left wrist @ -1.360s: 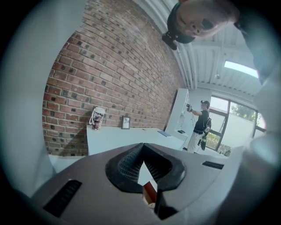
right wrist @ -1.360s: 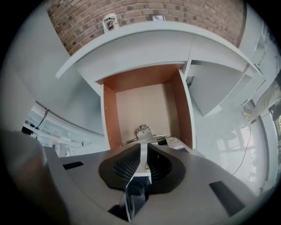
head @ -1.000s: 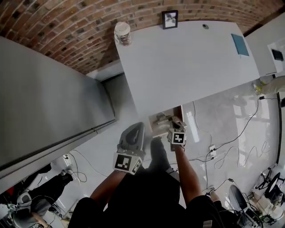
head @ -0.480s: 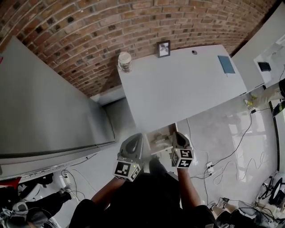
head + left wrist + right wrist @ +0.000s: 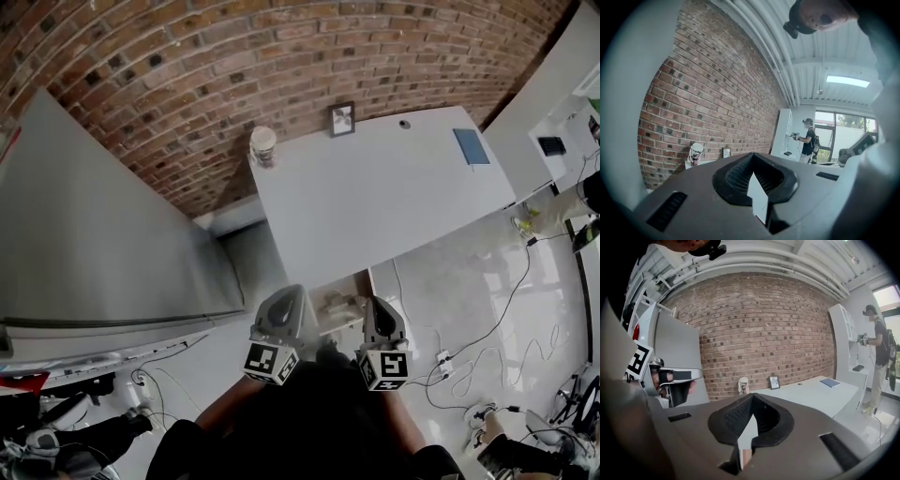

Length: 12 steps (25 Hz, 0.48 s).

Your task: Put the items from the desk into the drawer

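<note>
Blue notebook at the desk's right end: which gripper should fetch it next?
Right, probably. The blue notebook lies at the right end of the desk, on the right gripper's side; the left gripper would have to cross over. Both hang near the body, jaws together and empty.

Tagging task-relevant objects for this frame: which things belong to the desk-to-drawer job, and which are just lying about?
Job: cup, picture frame, blue notebook, desk, open drawer, left gripper, right gripper.
Lying about: grey cabinet, floor cables, person by the window.
</note>
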Motion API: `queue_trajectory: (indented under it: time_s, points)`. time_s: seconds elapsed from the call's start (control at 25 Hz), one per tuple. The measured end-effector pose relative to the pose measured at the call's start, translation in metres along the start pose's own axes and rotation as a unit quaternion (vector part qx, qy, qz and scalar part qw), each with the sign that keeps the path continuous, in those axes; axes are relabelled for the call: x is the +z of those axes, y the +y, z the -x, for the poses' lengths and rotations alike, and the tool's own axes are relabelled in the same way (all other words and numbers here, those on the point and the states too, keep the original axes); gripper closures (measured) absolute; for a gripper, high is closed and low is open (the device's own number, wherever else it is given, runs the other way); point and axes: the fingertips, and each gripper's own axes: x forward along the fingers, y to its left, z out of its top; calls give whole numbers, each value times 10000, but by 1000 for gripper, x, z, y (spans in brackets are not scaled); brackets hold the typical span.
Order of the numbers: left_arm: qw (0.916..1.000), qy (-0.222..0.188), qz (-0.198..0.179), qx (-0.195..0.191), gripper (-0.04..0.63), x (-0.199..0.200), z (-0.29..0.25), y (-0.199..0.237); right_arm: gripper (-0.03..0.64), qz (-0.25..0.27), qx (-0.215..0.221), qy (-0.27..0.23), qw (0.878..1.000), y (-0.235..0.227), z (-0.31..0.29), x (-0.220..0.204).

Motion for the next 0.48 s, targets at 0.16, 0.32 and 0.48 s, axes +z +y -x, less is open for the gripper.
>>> queue_trajectory:
  time_s: [0.16, 0.32, 0.48]
  points:
    - [10000, 5, 39, 33, 594, 1, -2, 1, 617, 7, 54, 3, 10000, 5, 3, 0]
    - [10000, 5, 31, -13, 594, 1, -2, -3, 617, 10, 57, -17, 10000, 6, 5, 2]
    - [10000, 39, 2, -7, 594, -1, -2, -3, 618, -22, 27, -82, 10000, 4, 6, 4]
